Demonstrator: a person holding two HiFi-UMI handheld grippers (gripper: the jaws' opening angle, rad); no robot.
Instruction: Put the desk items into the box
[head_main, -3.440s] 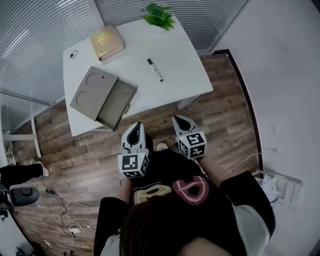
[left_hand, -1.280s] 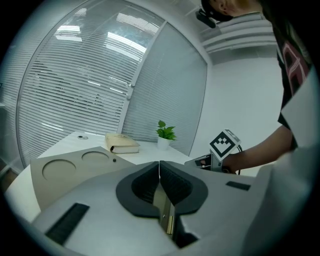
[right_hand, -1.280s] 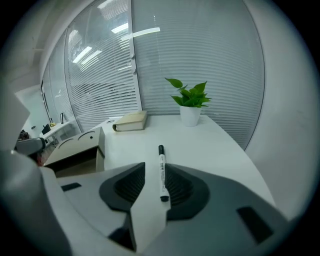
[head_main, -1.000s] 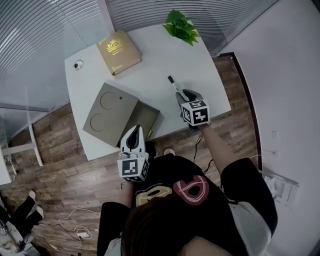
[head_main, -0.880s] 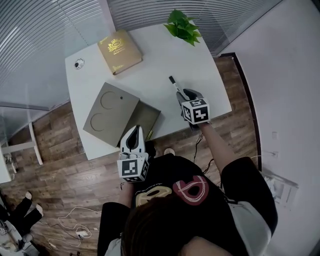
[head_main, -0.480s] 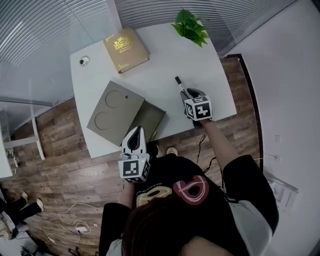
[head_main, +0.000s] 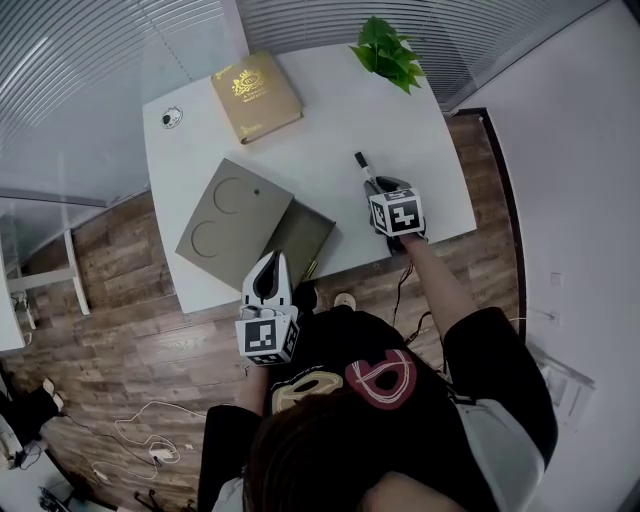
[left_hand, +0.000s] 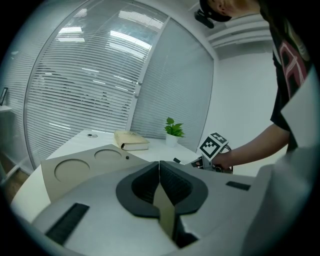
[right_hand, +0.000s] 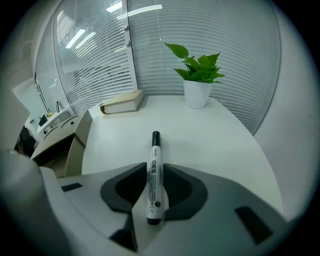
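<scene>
A black-capped white marker (right_hand: 155, 175) lies on the white desk (head_main: 330, 130), pointing away from me. My right gripper (right_hand: 154, 187) straddles its rear half, its jaws closing with both pads against the marker's sides. In the head view the marker's tip (head_main: 362, 165) sticks out beyond that gripper (head_main: 378, 185). The tan box (head_main: 305, 240) lies open at the desk's near edge, its lid (head_main: 232, 210) flipped to the left. My left gripper (head_main: 268, 270) hovers off the desk just before the box, shut with nothing between its pads (left_hand: 150, 182).
A gold-printed book (head_main: 256, 82) lies at the desk's far side and a potted plant (head_main: 388, 45) stands at the far right corner. A small round object (head_main: 167, 119) sits at the far left. Wooden floor surrounds the desk; blinds run behind it.
My right gripper came from near my body out over the desk to the marker and has stayed there for the last second. The left gripper has barely moved.
</scene>
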